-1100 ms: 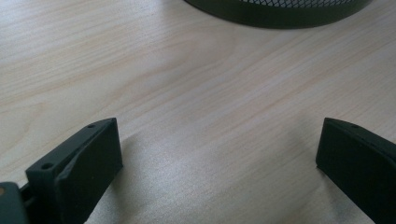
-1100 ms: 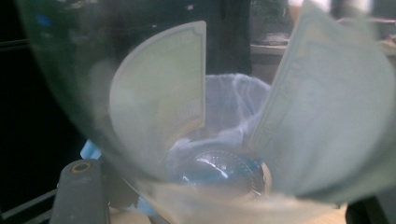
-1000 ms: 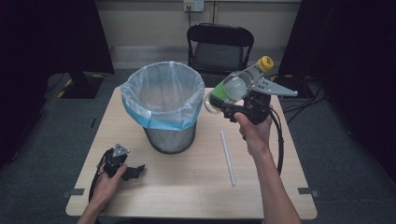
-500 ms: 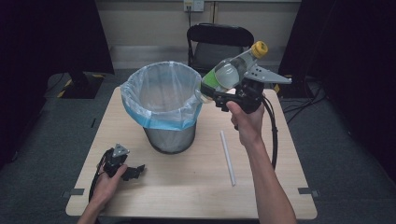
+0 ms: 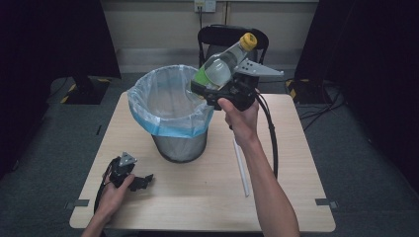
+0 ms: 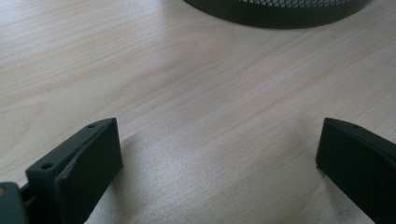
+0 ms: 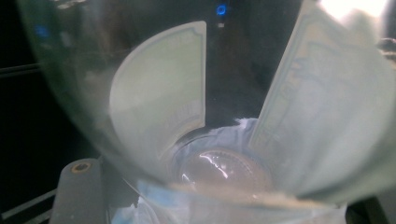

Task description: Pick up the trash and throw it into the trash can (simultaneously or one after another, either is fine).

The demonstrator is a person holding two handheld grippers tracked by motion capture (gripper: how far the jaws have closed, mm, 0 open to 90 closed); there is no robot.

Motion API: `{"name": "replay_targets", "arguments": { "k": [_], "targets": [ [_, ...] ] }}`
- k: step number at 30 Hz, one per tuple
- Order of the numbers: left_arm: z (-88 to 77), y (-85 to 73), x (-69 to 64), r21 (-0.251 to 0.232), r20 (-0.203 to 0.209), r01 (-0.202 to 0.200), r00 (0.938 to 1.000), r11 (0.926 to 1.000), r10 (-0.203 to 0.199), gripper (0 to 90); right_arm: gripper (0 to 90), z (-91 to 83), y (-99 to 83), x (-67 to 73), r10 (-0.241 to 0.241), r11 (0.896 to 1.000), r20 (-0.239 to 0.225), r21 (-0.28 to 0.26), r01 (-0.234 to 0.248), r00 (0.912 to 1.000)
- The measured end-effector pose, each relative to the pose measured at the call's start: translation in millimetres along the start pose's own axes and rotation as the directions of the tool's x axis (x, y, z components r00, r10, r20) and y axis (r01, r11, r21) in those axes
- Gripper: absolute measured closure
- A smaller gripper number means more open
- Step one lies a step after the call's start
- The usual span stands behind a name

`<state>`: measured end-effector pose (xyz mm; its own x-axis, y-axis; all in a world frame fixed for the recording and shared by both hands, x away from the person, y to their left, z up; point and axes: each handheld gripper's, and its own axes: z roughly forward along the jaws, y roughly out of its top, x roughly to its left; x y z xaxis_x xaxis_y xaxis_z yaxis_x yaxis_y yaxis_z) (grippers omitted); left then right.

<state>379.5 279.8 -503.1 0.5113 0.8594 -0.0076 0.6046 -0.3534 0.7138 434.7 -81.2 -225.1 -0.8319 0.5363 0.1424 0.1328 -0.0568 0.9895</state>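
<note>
My right gripper (image 5: 210,89) is shut on a clear plastic bottle (image 5: 222,64) with a green label and a yellow cap (image 5: 248,41), holding it tilted above the right rim of the mesh bin (image 5: 179,143). A pale blue bag (image 5: 165,111) lines the bin. In the right gripper view the bottle (image 7: 224,102) sits right up against the lens, with the bin's bag (image 7: 233,135) below it. My left gripper (image 5: 141,181) rests on the table (image 5: 197,197) at the front left, jaws wide apart with bare wood between them (image 6: 219,158).
A white straw (image 5: 241,165) lies on the table right of the bin. A black chair (image 5: 230,37) stands behind the table's far edge. The bin's dark base (image 6: 280,11) lies just ahead of the left gripper. Cables trail on the floor at the right.
My right gripper has carried the bottle leftward and a little higher, from beside the bin to over its right rim. The left gripper has stayed put.
</note>
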Motion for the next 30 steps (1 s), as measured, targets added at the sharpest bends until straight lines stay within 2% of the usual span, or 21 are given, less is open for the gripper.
{"name": "replay_targets", "arguments": {
  "k": [6,13,18,21,27,30],
  "targets": [
    [0.0,0.0,0.0,0.000,0.000,0.000,1.0000,1.0000,0.000,0.0,27.7,16.7,-0.8,2.0,0.010,1.000,-0.022,0.016,-0.009,0.9997],
    [0.0,0.0,0.0,0.000,0.000,0.000,1.0000,1.0000,0.000,0.0,27.7,35.4,1.6,0.9,0.008,0.998,-0.021,0.055,-0.007,0.9998],
    [0.0,0.0,0.1,0.000,0.000,0.000,1.0000,1.0000,0.000,0.0,27.7,53.5,2.4,-3.6,0.015,0.995,-0.031,0.097,-0.012,0.9994],
    [0.0,0.0,0.0,0.000,0.000,0.000,1.0000,1.0000,0.000,0.0,27.6,61.9,2.7,-7.0,0.016,0.992,-0.020,0.127,-0.013,0.9997],
    [0.0,0.0,0.1,0.000,0.000,0.000,1.0000,1.0000,0.000,0.0,26.7,71.5,0.6,-12.4,0.033,0.985,-0.019,0.168,-0.029,0.9993],
    [0.0,0.0,0.1,0.000,0.000,0.000,1.0000,1.0000,0.000,0.0,23.4,72.6,-0.9,-15.3,0.038,0.982,-0.010,0.186,-0.036,0.9992]
  ]
}}
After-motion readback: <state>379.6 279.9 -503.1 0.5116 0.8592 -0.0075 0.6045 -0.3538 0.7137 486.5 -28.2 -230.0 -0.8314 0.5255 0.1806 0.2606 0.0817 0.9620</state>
